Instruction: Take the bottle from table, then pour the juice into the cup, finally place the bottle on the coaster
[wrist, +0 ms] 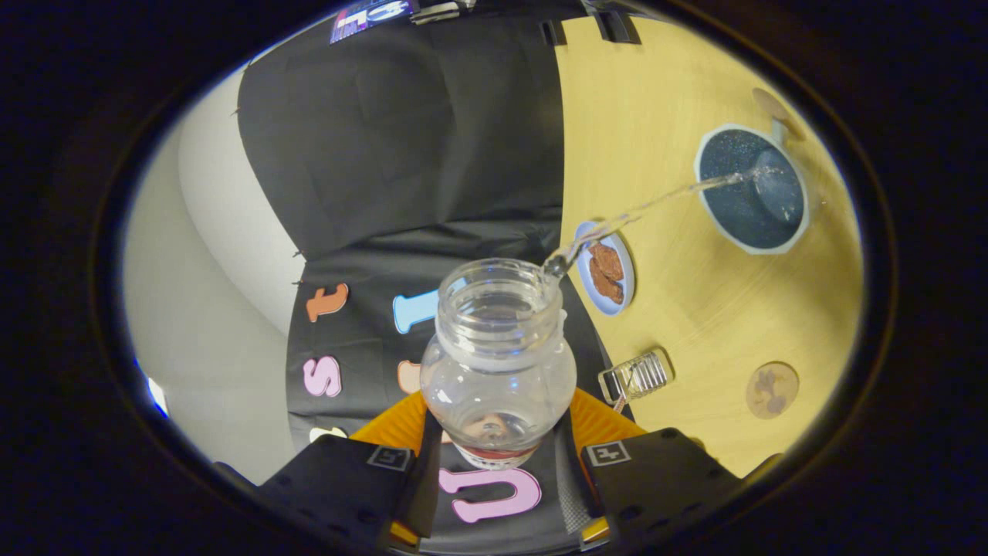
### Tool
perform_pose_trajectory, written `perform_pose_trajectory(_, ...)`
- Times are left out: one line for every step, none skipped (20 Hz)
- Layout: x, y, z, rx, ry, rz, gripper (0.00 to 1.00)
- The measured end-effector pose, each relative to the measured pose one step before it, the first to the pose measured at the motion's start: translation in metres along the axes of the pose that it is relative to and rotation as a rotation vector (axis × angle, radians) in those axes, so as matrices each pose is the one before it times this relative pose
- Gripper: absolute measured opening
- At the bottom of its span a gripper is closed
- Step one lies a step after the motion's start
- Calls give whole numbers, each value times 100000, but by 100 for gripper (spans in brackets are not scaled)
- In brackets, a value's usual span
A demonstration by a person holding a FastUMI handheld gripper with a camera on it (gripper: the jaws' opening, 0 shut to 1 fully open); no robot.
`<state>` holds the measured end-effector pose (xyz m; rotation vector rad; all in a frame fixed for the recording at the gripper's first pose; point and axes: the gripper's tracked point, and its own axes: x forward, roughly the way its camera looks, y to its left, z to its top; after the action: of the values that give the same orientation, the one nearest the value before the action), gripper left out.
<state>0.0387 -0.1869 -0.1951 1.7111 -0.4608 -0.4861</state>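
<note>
- Bottle [498,363] is being clamped between both fingers of the hand-held gripper [498,455], tilted
- Clear stream [641,210] is arcing into the cup [752,189] on the bench [695,309]

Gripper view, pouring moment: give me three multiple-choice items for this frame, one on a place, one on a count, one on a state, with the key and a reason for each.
1. Where does the stream from the bottle land?
A. on the small plate
B. in the cup
C. on the coaster

2. How many brown snack pieces lie on the small plate?
A. two
B. four
C. none

3. How is the bottle held?
A. standing upright on the table
B. lying loose on the table
C. tipped, clamped between the fingers of the gripper

Key:
1 B, the clear stream arcs from the bottle's mouth over the plate and ends inside the dark cup.
2 A, two brown pieces show on the plate.
3 C, both fingers press its base and liquid runs from its open mouth.
</note>
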Motion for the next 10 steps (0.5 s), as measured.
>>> perform_pose_trajectory(-49,160,6,341,-177,-13,67)
perform_pose_trajectory(88,10,105,151,-143,-41,67)
perform_pose_trajectory(63,10,41,183,-117,-15,67)
perform_pose_trajectory(-74,-50,37,164,-197,18,67)
perform_pose_trajectory(23,-5,-8,335,-258,-154,67)
perform_pose_trajectory(71,12,65,508,-264,-81,67)
perform_pose_trajectory(33,128,-57,478,-130,46,67)
perform_pose_trajectory(-23,54,-41,301,-195,-1,67)
perform_pose_trajectory(61,-74,-41,293,-165,18,67)
perform_pose_trajectory(-7,32,109,463,-278,48,67)
